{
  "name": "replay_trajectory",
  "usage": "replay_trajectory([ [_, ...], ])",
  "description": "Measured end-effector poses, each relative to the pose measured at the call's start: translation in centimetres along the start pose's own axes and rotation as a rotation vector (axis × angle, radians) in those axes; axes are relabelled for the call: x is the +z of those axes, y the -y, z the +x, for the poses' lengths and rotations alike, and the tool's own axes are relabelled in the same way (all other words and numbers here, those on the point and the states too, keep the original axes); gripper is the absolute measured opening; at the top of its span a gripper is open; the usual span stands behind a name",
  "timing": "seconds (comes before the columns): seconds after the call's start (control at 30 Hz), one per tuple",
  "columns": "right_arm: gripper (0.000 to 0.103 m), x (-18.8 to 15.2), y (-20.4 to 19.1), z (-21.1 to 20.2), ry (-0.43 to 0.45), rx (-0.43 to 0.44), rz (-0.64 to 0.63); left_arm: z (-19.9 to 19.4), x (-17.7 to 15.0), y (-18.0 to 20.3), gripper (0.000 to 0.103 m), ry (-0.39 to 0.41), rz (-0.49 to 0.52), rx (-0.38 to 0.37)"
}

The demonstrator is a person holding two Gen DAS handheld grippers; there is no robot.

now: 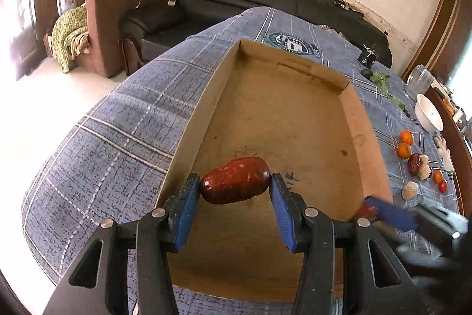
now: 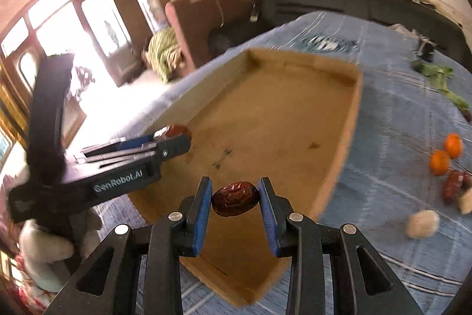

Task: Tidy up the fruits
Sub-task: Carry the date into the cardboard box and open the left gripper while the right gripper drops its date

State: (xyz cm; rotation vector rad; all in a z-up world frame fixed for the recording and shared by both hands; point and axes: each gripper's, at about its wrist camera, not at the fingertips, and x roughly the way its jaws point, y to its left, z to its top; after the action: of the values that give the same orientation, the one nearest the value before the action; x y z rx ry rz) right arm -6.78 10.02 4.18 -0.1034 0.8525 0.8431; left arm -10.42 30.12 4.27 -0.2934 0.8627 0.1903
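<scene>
A smooth red date (image 1: 235,180) was clamped in the left hand-held gripper (image 1: 235,188), a wrinkled date (image 2: 235,198) in the right hand-held gripper (image 2: 235,198), both carried over the empty cardboard tray (image 1: 348,87), seemingly for sorting; oranges (image 1: 406,137) waited at three o'clock.

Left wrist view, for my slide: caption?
Left gripper holds a glossy red jujube above the brown cardboard tray.

Wide open floor inside the cardboard tray (image 1: 283,114), nothing lying on it, only low walls to clear on every side. Both grippers hang over its near end, close together, crowding each other. Right of the tray, oranges (image 1: 405,143), dates and pale lumps (image 2: 421,223) clutter the blue cloth (image 1: 118,155).
</scene>
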Motion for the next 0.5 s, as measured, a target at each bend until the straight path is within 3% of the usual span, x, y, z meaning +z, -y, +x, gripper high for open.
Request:
replay_trajectory([
  [0.27, 0.037, -0.9, -1.5, 2.2, -0.027, -0.019, -0.043, -0.4, 0.6, -1.1, 0.051, 0.008, -0.037, -0.028],
  [0.5, 0.049, -0.8, -1.5, -0.7, 0.043, -0.018, -0.047, -3.6, 1.1, -0.9, 0.060, 0.072, -0.053, -0.035],
])
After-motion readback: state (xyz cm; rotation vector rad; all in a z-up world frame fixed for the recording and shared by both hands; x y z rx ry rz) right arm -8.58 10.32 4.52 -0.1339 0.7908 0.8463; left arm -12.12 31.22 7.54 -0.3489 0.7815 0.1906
